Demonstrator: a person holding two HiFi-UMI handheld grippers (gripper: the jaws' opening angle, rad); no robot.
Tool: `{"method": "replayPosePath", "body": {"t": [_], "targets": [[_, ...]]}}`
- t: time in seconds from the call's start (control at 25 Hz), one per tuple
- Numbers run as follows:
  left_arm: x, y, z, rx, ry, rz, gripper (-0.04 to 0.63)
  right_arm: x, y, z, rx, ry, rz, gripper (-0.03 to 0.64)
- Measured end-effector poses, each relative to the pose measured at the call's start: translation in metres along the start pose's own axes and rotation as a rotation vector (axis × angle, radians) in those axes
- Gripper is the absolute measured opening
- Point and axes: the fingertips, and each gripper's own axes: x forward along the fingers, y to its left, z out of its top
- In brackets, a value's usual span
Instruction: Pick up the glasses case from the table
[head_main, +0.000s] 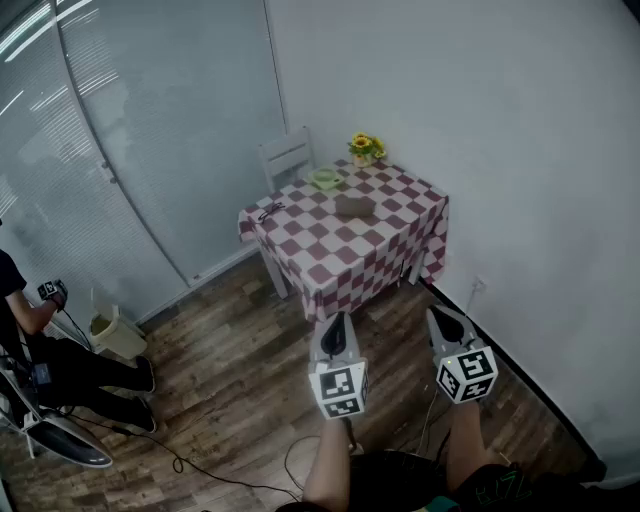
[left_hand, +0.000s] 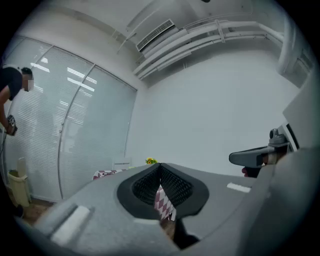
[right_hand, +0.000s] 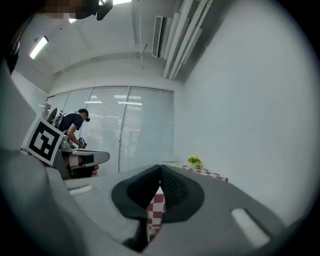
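The glasses case (head_main: 354, 206), a flat brownish box, lies near the middle of a table with a red-and-white checked cloth (head_main: 330, 262) across the room. Both grippers hover over the wooden floor well short of the table and point toward it. My left gripper (head_main: 337, 322) has its jaws together with nothing between them; in the left gripper view (left_hand: 160, 167) the dark pads meet at the tip. My right gripper (head_main: 441, 318) is likewise shut and empty, pads touching in the right gripper view (right_hand: 160, 169). From both gripper views only the table's cloth edge shows; the case is hidden.
On the table are also a green bowl (head_main: 324, 178), a pot of yellow flowers (head_main: 365, 148) and dark glasses (head_main: 270, 210). A white chair (head_main: 287, 155) stands behind it. A person (head_main: 40, 345) and a small bin (head_main: 115, 335) are at the left. Cables lie on the floor (head_main: 180, 462).
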Motion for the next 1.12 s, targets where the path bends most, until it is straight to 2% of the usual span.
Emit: {"method": "replayPosePath", "body": {"t": [0.12, 0.28, 0.4, 0.48, 0.56, 0.92, 1.12], "targets": [[0.01, 0.01, -0.001, 0.004, 0.003, -0.007, 0.011, 0.009, -0.004, 0.004, 0.039, -0.041, -0.042, 0.005], [0.021, 0.02, -0.004, -0.005, 0.009, -0.019, 0.011, 0.018, -0.006, 0.005, 0.043, -0.046, -0.062, 0.005], [0.031, 0.009, -0.002, -0.08, 0.013, -0.137, 0.011, 0.024, -0.01, 0.006, 0.046, -0.036, -0.077, 0.005], [0.036, 0.001, 0.003, -0.089, 0.006, -0.181, 0.011, 0.026, -0.014, 0.012, 0.045, -0.037, -0.088, 0.005], [0.041, -0.002, 0.004, -0.07, 0.006, -0.183, 0.011, 0.025, -0.017, 0.017, 0.043, -0.044, -0.099, 0.005], [0.057, -0.004, -0.024, -0.099, 0.055, -0.134, 0.011, 0.014, -0.029, -0.007, 0.041, 0.023, -0.133, 0.005], [0.067, 0.0, -0.037, -0.161, 0.052, -0.111, 0.011, 0.023, -0.036, -0.027, 0.061, 0.06, -0.135, 0.005]]}}
